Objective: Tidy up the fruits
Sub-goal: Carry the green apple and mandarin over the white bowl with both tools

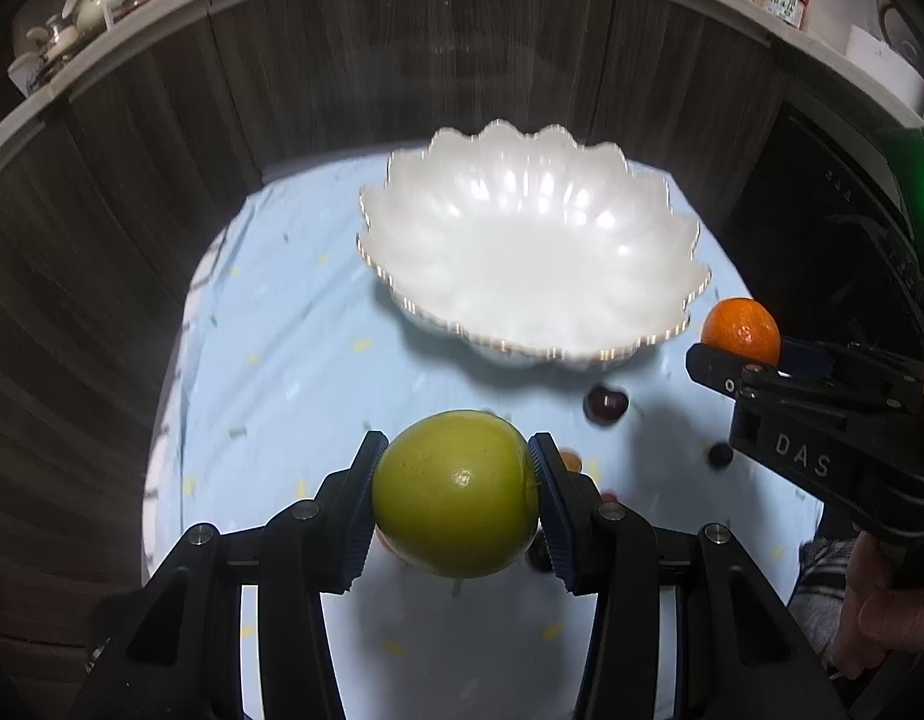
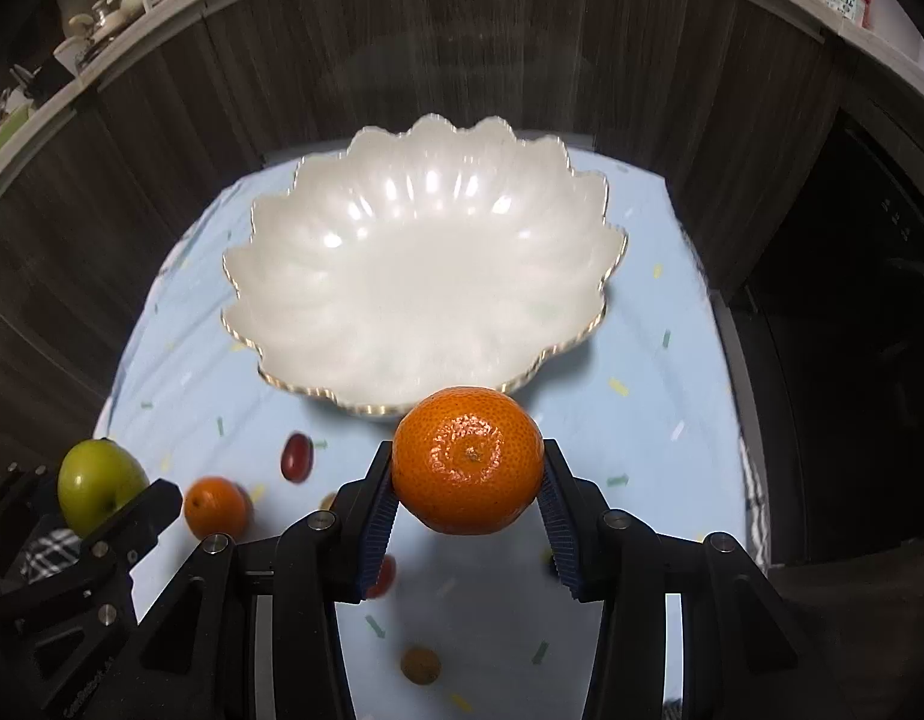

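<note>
My left gripper (image 1: 456,495) is shut on a green apple (image 1: 455,492) and holds it above the light blue cloth, short of the bowl. My right gripper (image 2: 469,468) is shut on an orange mandarin (image 2: 468,461) just before the bowl's near rim. The white scalloped bowl (image 1: 534,252) stands empty at the back of the cloth; it also shows in the right wrist view (image 2: 414,276). The right gripper (image 1: 744,360) with its mandarin (image 1: 741,327) shows at the right of the left wrist view. The apple (image 2: 99,483) shows at the left of the right wrist view.
Loose fruit lies on the cloth: a second mandarin (image 2: 215,507), a dark red grape (image 2: 296,456), a small brown fruit (image 2: 420,665), a dark cherry (image 1: 606,403). Dark wood cabinet fronts (image 1: 402,60) rise behind the table. A black appliance (image 1: 822,228) stands at right.
</note>
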### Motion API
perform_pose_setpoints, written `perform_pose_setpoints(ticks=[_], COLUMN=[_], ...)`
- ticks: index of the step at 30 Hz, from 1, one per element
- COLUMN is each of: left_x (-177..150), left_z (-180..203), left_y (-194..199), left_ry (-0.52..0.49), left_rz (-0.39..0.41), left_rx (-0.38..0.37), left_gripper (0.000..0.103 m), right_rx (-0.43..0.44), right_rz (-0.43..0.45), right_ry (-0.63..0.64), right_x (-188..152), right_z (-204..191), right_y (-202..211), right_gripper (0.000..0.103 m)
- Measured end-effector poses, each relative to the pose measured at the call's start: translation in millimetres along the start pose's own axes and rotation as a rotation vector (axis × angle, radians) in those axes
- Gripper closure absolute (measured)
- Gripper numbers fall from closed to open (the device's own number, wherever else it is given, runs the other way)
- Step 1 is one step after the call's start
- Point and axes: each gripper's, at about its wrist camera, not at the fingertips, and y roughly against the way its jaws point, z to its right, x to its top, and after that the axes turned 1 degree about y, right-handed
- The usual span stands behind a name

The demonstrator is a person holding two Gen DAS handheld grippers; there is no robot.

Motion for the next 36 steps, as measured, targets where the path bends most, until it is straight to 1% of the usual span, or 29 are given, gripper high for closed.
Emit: perform_pose_setpoints(ticks=[8, 12, 18, 23, 25, 28, 31, 36], left_x=[38, 61, 92, 115, 122, 133, 139, 149], left_z=[0, -2, -6, -10, -10, -9, -11, -15], left_y=[2, -8, -27, -50, -56, -68, -79, -106], left_ry=[-0.018, -0.016, -0.011, 0.005, -0.001, 0.005, 0.009, 0.017], left_rz=[0.059, 0.079, 0.089, 0.071, 0.075, 0.076, 0.075, 0.038], left_rx=[0.002, 0.009, 0.01, 0.006, 0.009, -0.009, -0.016, -0.014], left_gripper=[0.056, 0.056, 0.056, 0.056, 0.056, 0.056, 0.056, 0.056], right_rx=[-0.022, -0.045, -0.074, -0.079, -0.084, -0.081, -0.085, -0.104], right_rz=[0.052, 0.075, 0.102, 0.103, 0.098, 0.085, 0.08, 0.066], right_ry=[-0.007, 0.007, 0.024, 0.022, 0.021, 0.008, 0.007, 0.017], right_x=[28, 45, 74, 93, 99, 108, 116, 128], right_z=[11, 15, 21, 25, 26, 29, 30, 33], right_y=[7, 5, -5, -21, -29, -41, -52, -71], right_gripper=[0.057, 0.057, 0.057, 0.057, 0.057, 0.057, 0.057, 0.057])
